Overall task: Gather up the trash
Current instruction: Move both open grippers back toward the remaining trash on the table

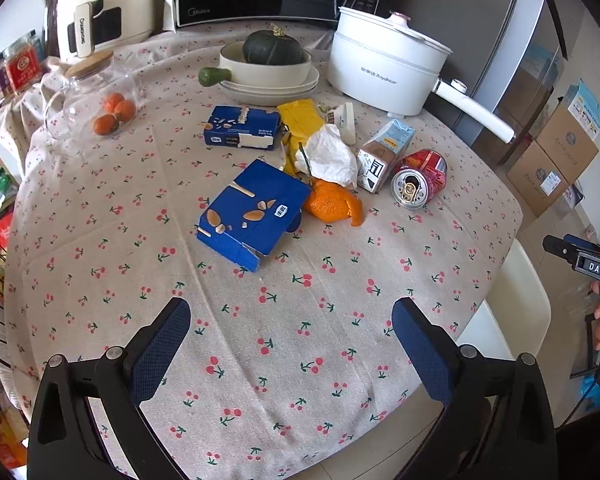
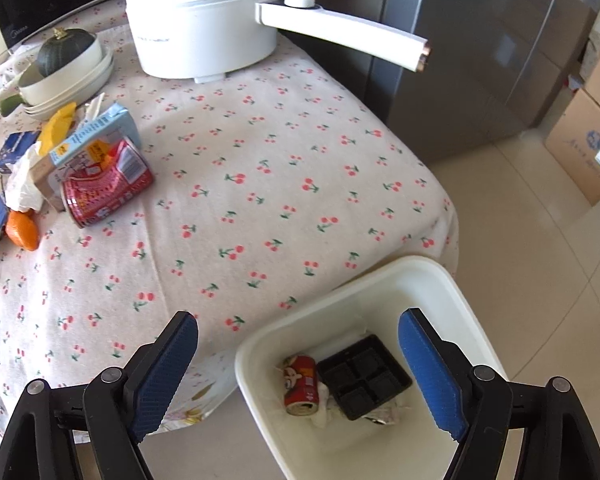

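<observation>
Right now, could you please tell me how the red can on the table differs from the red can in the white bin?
The red can on the table lies on the cherry-print cloth against a milk carton; the red can in the white bin rests at the bottom beside a black tray. The table can is visibly dented, while no such damage shows on the bin can. Both are red, lying on their sides.

Tablecloth (image 1: 260, 320) matt woven cloth, cherry print. Crushed can (image 1: 420, 178) shiny metal. Blue carton (image 1: 252, 216) smooth cardboard (faint sheen). Tissue (image 1: 330, 156) crumpled paper. Bin (image 2: 340, 292) smooth white plastic. Jar (image 1: 88, 96) clear glass, wooden lid.
</observation>
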A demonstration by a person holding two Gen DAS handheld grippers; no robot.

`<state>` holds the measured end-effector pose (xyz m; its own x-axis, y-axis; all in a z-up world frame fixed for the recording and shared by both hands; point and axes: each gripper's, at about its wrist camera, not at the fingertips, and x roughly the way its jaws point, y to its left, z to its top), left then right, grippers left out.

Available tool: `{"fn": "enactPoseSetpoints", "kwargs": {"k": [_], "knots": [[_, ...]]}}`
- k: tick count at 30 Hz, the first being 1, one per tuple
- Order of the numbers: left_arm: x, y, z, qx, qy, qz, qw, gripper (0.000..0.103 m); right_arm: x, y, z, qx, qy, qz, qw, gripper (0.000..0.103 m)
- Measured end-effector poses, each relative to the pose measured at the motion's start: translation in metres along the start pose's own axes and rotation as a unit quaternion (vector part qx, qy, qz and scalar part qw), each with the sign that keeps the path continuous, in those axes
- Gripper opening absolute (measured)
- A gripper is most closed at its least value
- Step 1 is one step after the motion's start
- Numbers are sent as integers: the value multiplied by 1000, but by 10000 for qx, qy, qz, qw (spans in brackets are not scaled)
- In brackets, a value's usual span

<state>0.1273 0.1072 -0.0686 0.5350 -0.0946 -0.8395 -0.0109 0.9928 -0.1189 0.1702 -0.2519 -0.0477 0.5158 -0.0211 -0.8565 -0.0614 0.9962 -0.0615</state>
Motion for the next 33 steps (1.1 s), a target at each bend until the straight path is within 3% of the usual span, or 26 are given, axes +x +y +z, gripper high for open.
{"fn": "enactPoseSetpoints", "kwargs": {"k": [3, 7, 16, 21, 25, 33], "knots": [[-3, 11, 1, -110, -100, 138, 9998, 103, -5, 19, 5, -82, -86, 165, 9998, 88], [-5, 25, 3, -258, -192, 238, 9992, 103, -10, 45, 10, -236, -225, 323, 9989, 102], [19, 40, 12, -282, -192, 449, 9984, 103, 5, 92, 19, -479, -124, 475, 9976, 102], [48, 25, 30, 492, -65, 68, 9987, 103, 17, 96, 21, -479, 4, 473, 9977, 102], [73, 20, 43, 1116, -1, 166, 9936, 103, 26, 90, 23, -436, 111, 403, 9982, 102], [122, 30, 63, 1060, 490, 77, 9931, 103, 43, 76, 24, -331, 295, 223, 9988, 102]]}}
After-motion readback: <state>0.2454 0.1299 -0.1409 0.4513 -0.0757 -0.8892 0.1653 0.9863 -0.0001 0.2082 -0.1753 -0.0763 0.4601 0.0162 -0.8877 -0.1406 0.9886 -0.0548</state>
